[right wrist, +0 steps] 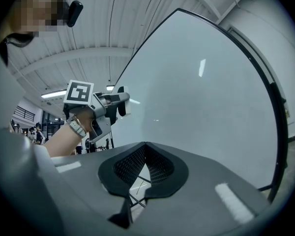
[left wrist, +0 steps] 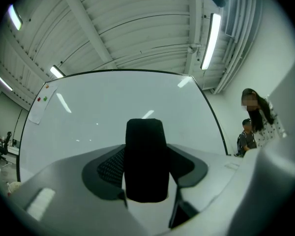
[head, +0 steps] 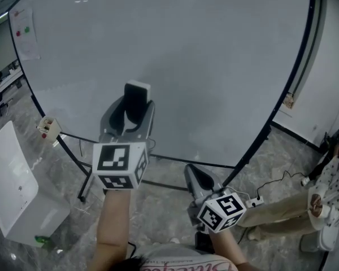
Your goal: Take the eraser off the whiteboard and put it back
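My left gripper [head: 137, 100] is shut on the eraser [head: 137, 97], a black block with a white back, and holds it up in front of the large whiteboard [head: 175, 55]. In the left gripper view the eraser [left wrist: 145, 160] stands upright between the jaws, its black felt side toward the camera. From the right gripper view I see the left gripper [right wrist: 119, 102] with the eraser [right wrist: 122, 101] close to the board [right wrist: 201, 107]; whether it touches is unclear. My right gripper [head: 193, 178] hangs lower, near the board's bottom edge, shut with nothing between its pads [right wrist: 145, 162].
The whiteboard stands on a black frame [head: 254, 145] with legs on the grey stone floor. A small box [head: 48, 127] hangs at its lower left edge. A white cabinet [head: 14, 185] is at left. A seated person [head: 327, 191] is at right; other people [left wrist: 250, 127] stand beside the board.
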Demonstrator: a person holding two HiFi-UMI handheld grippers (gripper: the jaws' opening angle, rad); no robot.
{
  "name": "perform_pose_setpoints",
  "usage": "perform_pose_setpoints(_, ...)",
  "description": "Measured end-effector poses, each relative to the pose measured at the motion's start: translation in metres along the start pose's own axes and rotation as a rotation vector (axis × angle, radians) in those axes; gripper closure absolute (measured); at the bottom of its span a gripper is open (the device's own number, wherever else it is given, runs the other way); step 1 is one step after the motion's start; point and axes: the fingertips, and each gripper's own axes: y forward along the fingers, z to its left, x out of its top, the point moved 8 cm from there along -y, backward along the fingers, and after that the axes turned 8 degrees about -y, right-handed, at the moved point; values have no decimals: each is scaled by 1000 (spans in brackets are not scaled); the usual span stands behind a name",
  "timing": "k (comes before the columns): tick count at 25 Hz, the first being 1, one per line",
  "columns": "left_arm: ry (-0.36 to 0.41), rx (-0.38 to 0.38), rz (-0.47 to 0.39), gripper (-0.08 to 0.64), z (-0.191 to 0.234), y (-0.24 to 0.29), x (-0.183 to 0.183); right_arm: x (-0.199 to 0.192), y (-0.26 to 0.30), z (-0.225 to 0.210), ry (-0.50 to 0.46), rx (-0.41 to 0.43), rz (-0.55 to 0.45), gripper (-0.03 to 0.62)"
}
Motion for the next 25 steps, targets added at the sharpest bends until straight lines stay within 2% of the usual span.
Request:
perform_pose_setpoints(9,-101,-27,3,316,7,-47,-19,-6,-4,13,15,6,0,591)
perform_pose_setpoints(17,-131,-34,-30,316,8,-65,-25,-4,-2,19,16,6,-5,591)
perform_pose_setpoints(25,-149,-20,-4,316,12,-66,-35,-4,-1,19,3,8,-7,591)
